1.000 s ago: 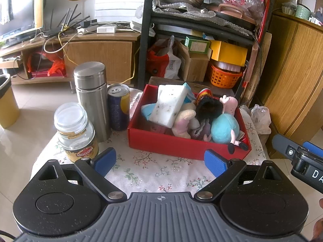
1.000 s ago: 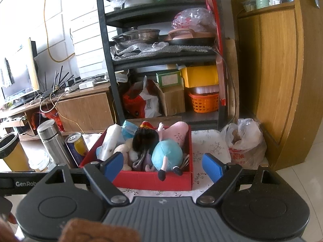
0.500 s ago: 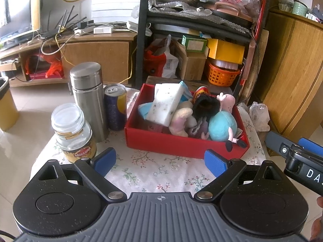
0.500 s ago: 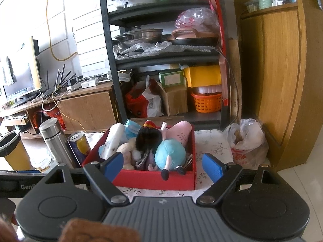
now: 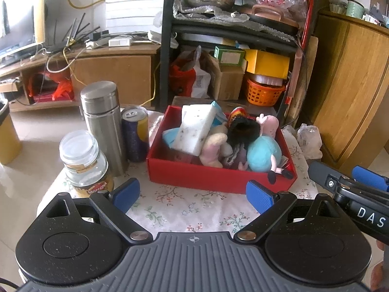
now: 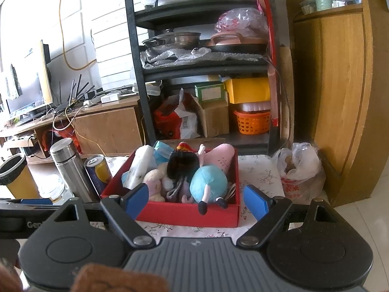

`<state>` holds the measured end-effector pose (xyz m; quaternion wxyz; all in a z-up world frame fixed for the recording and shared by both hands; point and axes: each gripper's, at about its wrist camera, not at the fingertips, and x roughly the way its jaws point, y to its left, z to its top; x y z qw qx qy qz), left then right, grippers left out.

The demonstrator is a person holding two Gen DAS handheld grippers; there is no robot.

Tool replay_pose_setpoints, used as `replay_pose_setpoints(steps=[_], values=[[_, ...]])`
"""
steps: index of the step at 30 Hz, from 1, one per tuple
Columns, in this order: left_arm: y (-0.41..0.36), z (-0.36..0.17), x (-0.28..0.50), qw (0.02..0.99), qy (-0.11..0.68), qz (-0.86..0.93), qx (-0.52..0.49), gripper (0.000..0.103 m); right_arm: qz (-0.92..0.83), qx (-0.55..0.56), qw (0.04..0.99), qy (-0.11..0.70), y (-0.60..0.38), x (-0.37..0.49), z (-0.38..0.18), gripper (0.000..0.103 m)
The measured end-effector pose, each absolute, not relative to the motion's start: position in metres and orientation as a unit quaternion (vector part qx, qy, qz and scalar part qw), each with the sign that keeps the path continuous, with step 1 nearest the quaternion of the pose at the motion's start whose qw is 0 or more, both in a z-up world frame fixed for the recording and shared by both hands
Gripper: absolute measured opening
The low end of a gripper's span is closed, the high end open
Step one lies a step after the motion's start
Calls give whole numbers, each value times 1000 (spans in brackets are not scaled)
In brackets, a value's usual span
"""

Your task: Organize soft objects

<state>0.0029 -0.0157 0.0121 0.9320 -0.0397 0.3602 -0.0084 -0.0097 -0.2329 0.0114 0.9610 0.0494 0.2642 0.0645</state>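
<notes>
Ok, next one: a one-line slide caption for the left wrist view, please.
Open left gripper faces a red box piled with soft toys, beside a steel flask, can and jar.

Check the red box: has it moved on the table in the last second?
No. The red box sits the same way beside the can and flask; only the camera view shifted slightly.

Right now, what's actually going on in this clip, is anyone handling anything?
Nothing is being handled. A person holds two grippers short of the table: the left gripper and the right gripper both stand open and empty. In front of them the red box on the floral tablecloth is already piled with soft things: a white sponge, a blue plush toy and other plush. A steel flask, a drink can and a glass jar stand left of the box.
</notes>
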Motion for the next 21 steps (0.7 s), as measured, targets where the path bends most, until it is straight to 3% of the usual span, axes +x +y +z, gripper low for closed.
replay_pose_setpoints(steps=[5,8,18,21], values=[[-15,12,3,932,360,-10,-45,91,65,50,961,264,-233,-9,12,58],[-12,13,4,931,360,-14,-56,98,67,59,961,261,-236,-9,13,58],[-13,14,3,937,347,-20,-46,98,55,85,963,248,-246,-10,15,59],[-11,12,5,934,353,-16,-48,98,45,77,960,266,-248,-6,9,65]])
